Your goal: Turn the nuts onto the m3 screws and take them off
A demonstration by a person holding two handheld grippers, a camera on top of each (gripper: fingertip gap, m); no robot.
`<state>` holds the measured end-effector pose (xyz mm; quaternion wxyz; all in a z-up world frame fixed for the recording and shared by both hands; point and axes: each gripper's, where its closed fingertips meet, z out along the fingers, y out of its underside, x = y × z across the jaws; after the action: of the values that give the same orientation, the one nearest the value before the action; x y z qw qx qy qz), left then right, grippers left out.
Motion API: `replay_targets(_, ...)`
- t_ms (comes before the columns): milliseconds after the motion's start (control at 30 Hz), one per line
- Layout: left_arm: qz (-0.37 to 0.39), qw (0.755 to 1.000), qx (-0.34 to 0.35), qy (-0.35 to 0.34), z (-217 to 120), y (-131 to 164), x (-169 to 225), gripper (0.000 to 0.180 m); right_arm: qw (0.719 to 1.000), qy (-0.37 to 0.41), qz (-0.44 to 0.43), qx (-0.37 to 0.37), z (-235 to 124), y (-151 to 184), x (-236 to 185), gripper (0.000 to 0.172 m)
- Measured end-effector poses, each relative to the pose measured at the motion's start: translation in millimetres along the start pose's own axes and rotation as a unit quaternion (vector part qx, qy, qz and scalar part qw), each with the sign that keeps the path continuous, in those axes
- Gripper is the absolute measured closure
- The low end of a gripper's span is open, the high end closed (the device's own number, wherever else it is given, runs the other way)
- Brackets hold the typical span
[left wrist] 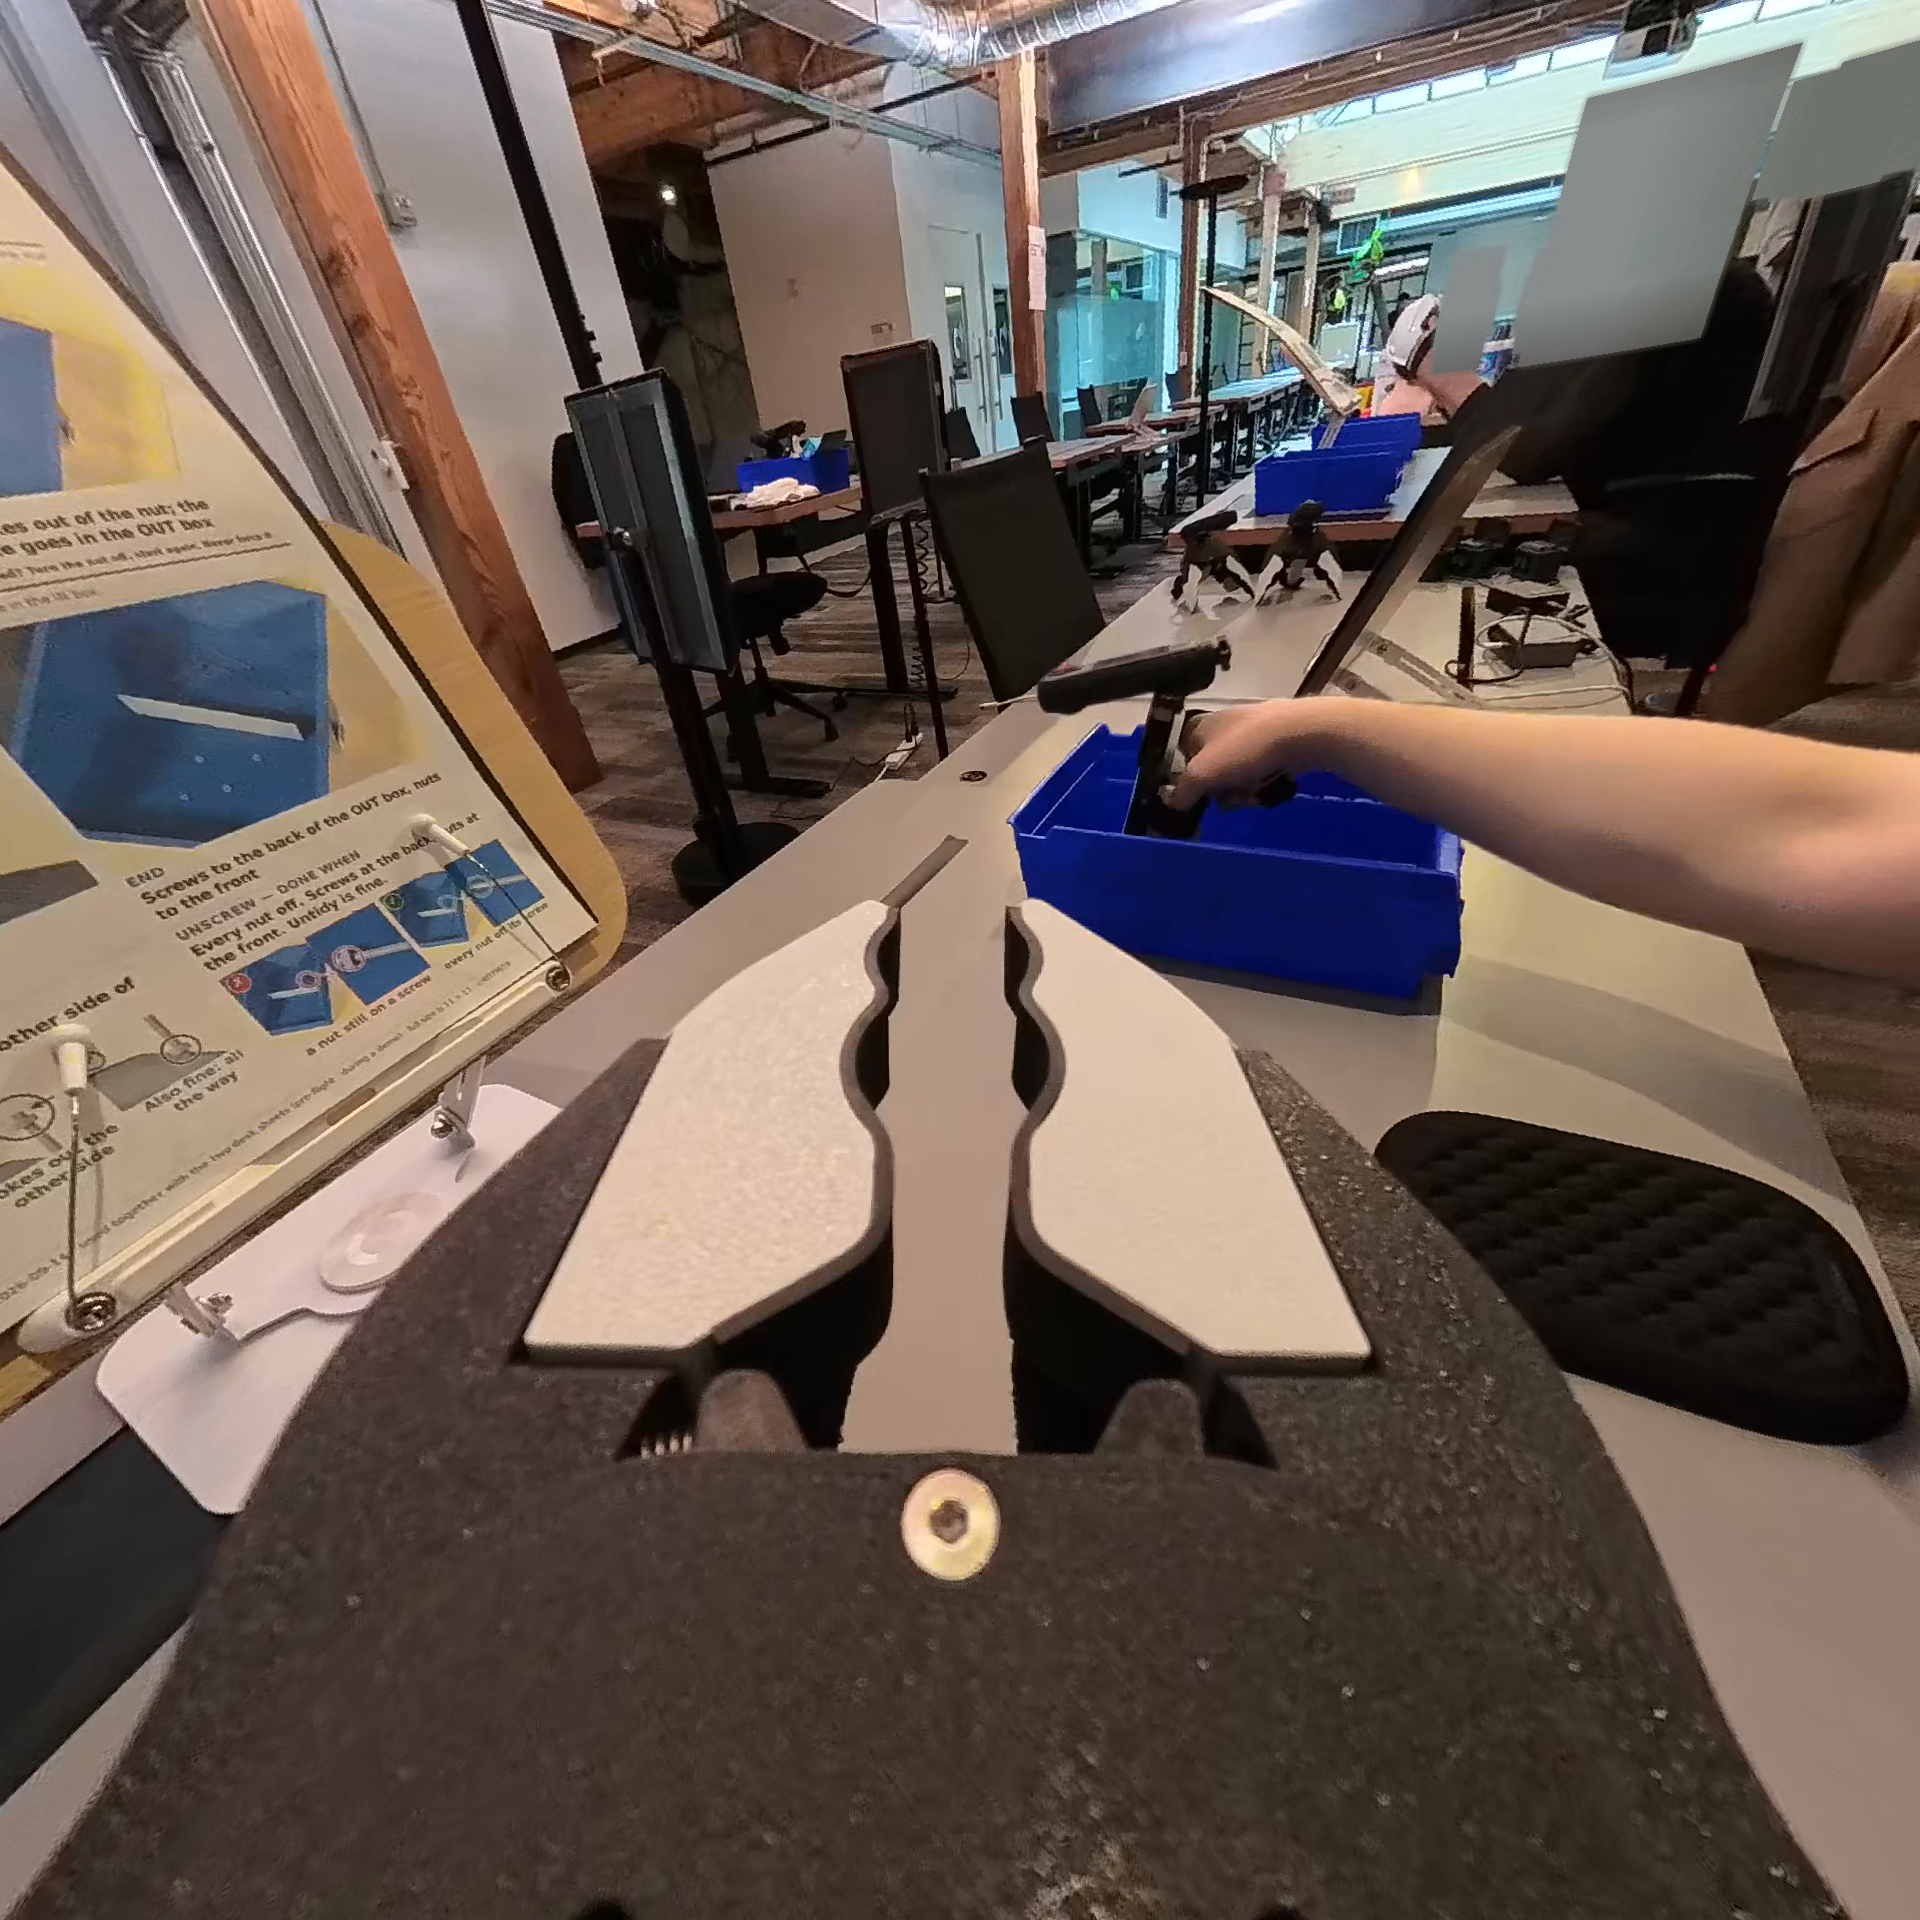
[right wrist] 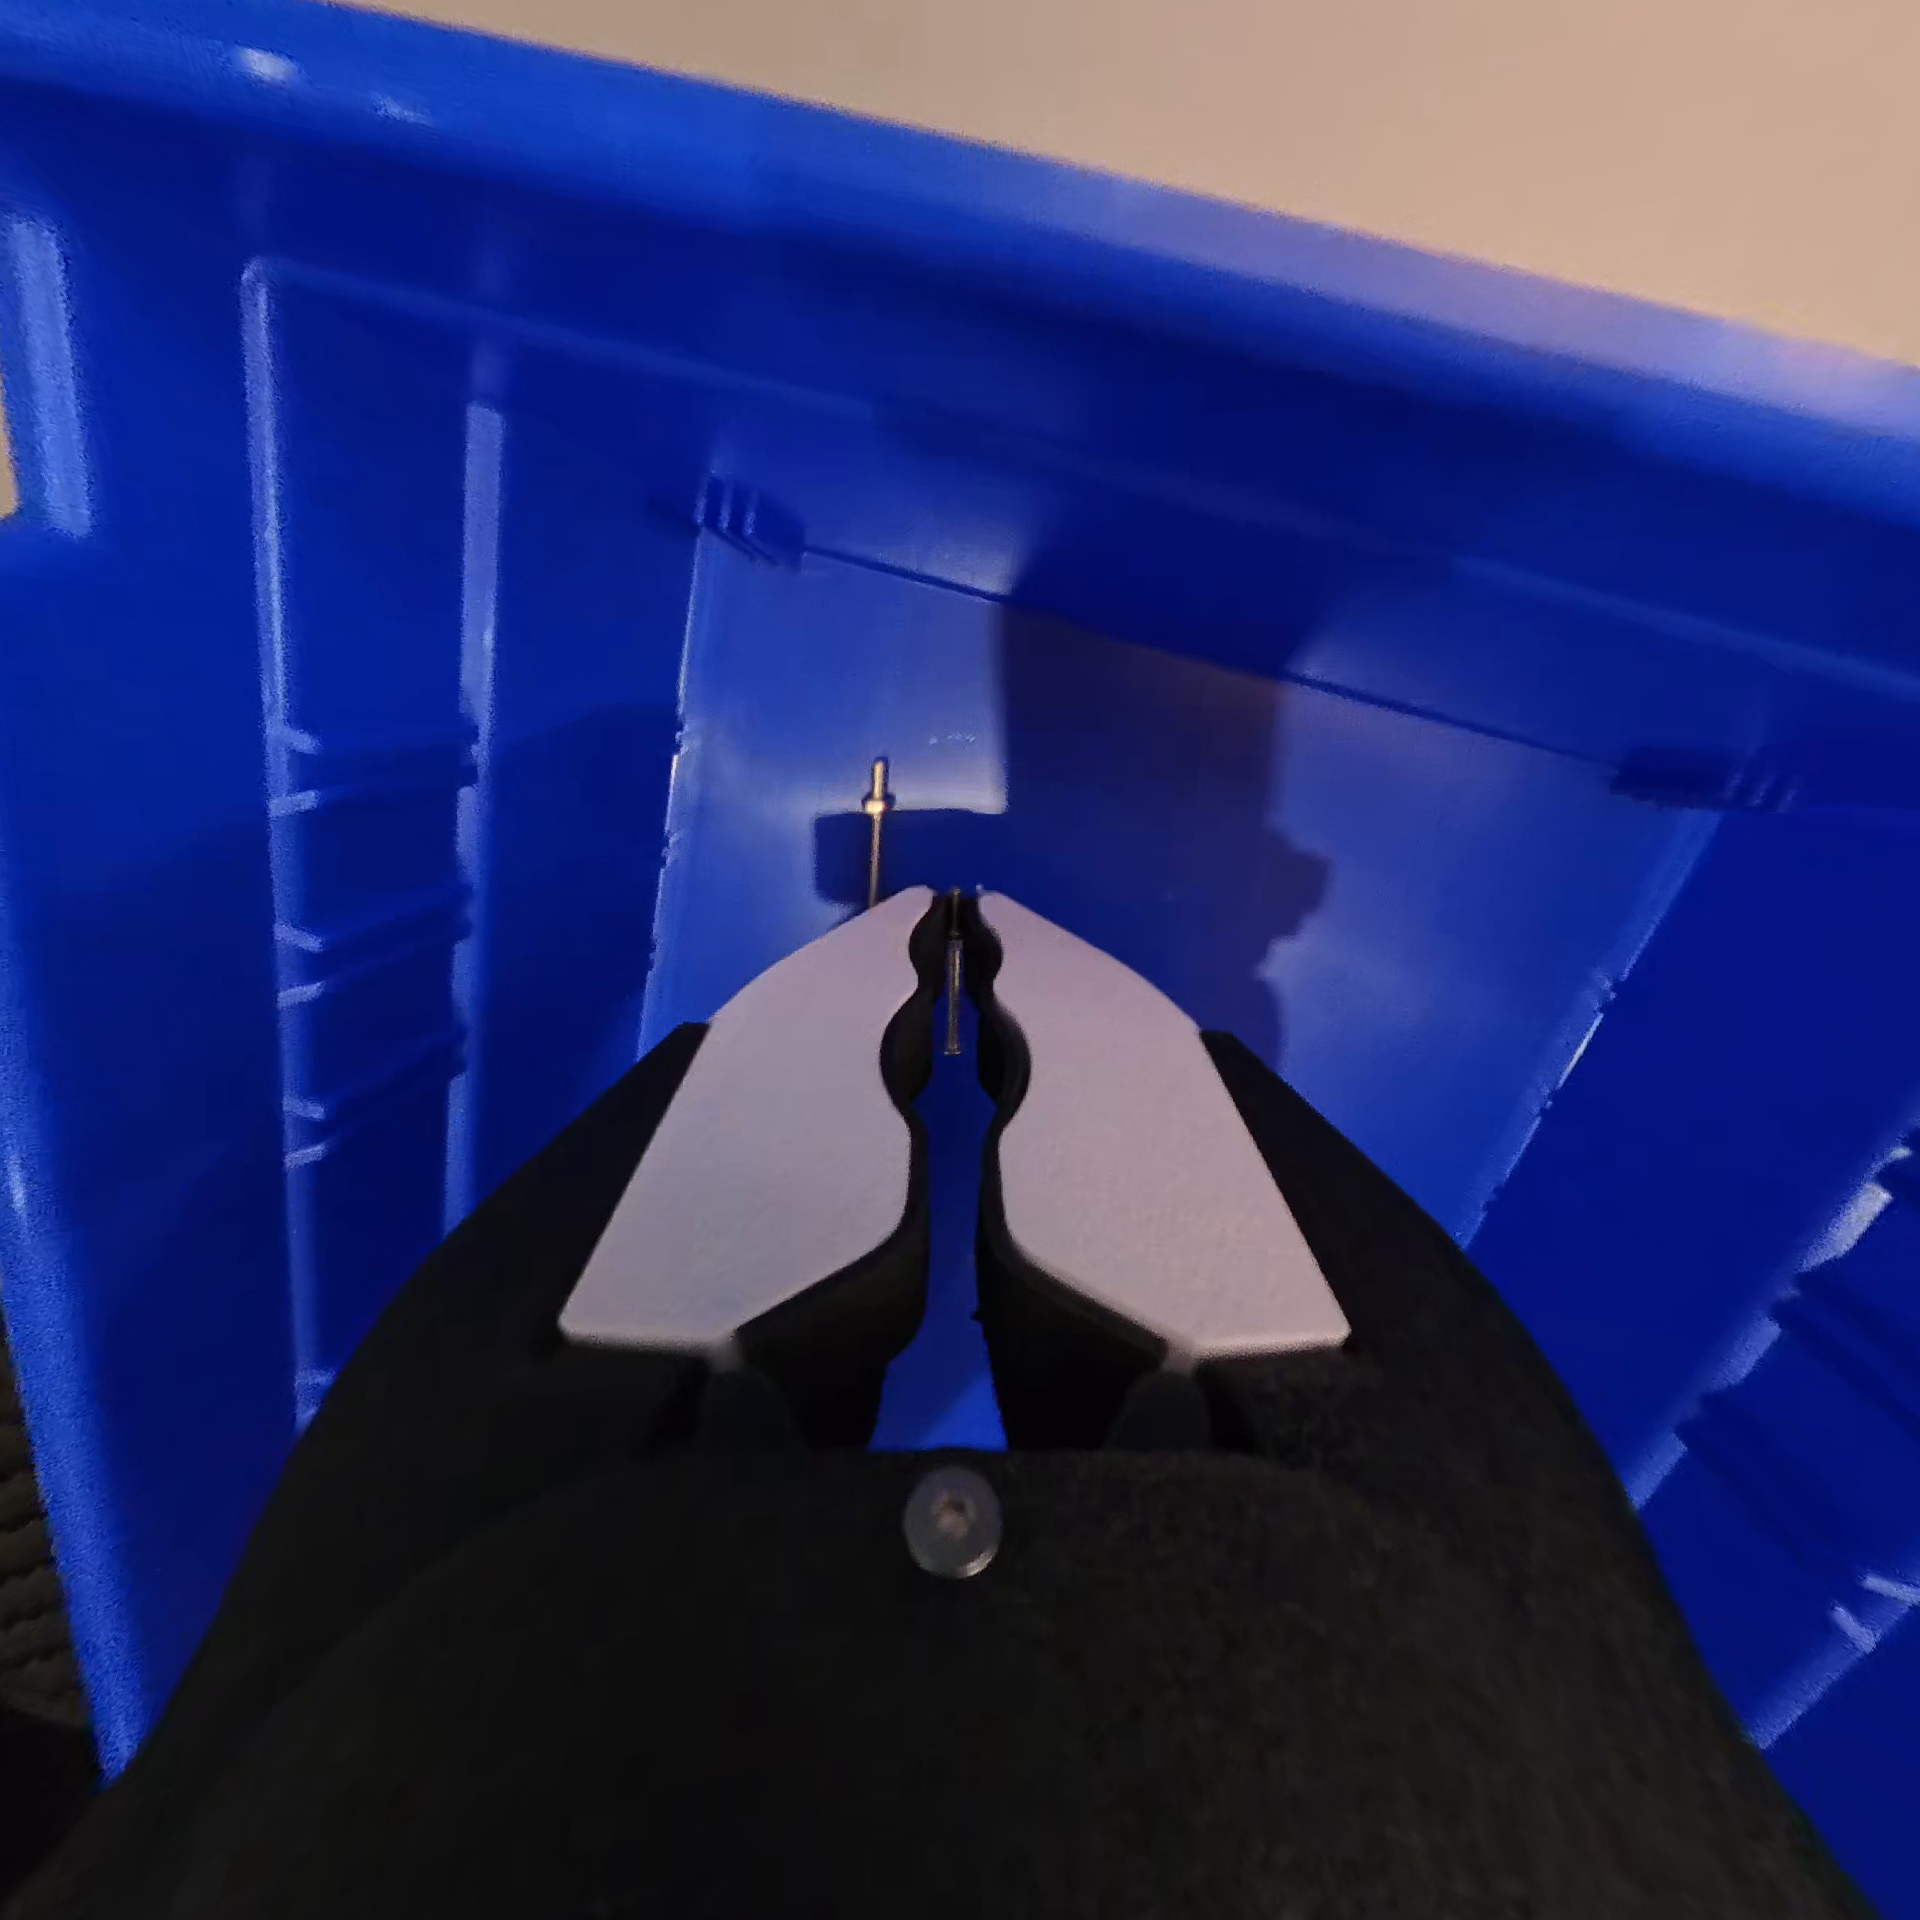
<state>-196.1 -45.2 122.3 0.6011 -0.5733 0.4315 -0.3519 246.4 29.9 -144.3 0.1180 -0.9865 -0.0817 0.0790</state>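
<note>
My right gripper [right wrist: 953, 899] reaches down into a blue plastic bin [right wrist: 1143, 312]. Its fingers are shut on a thin metal screw [right wrist: 951, 987] that runs back between the pads. A second screw with a nut on it [right wrist: 878, 821] lies on the bin floor just left of the fingertips. In the left wrist view the same bin [left wrist: 1236, 904] stands on the grey table [left wrist: 1558, 1039], and a hand [left wrist: 1247, 748] holds the right gripper [left wrist: 1158, 800] inside it. My left gripper [left wrist: 948, 920] is open with nothing between its fingers. It hovers over the table, to the left of and nearer than the bin.
A printed instruction board [left wrist: 260, 831] leans on a stand at the left, on a white base plate [left wrist: 312, 1309]. A black padded mat [left wrist: 1642, 1278] lies at the right. A tilted dark panel [left wrist: 1413, 561], two spare grippers [left wrist: 1257, 566] and more blue bins [left wrist: 1330, 478] stand farther back. Across from one pair of fingers to the other is roughly 50 cm.
</note>
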Motion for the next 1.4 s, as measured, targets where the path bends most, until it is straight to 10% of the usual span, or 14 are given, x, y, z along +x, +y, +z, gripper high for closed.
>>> replay_targets(600, 0.006, 1.000, 0.002, 0.004, -11.0, -8.8, 5.6, 0.162, 0.998, -0.008, -0.004, 0.061, 6.3, -14.6, 2.2, 0.161)
replay_targets(800, 0.016, 1.000, 0.020, -0.017, -27.7, -22.4, -0.8, 0.162, 0.984, 0.077, -0.014, 0.162, -74.0, -23.9, 8.6, 0.160)
replay_targets(1133, -0.053, 0.996, 0.048, -0.054, -53.4, -29.6, -31.5, 0.162, 0.807, 0.127, -0.123, 0.564, -336.3, -83.6, -156.1, 0.127)
replay_targets(1233, -0.057, 0.994, 0.043, -0.077, -58.3, -22.9, -45.4, 0.162, 0.728, 0.022, -0.178, 0.661, -352.7, -88.5, -244.0, 0.115)
replay_targets(1400, -0.059, 0.990, 0.011, -0.125, -61.5, -0.6, -69.9, 0.162, 0.696, -0.032, -0.229, 0.680, -291.9, -98.8, -326.2, 0.127)
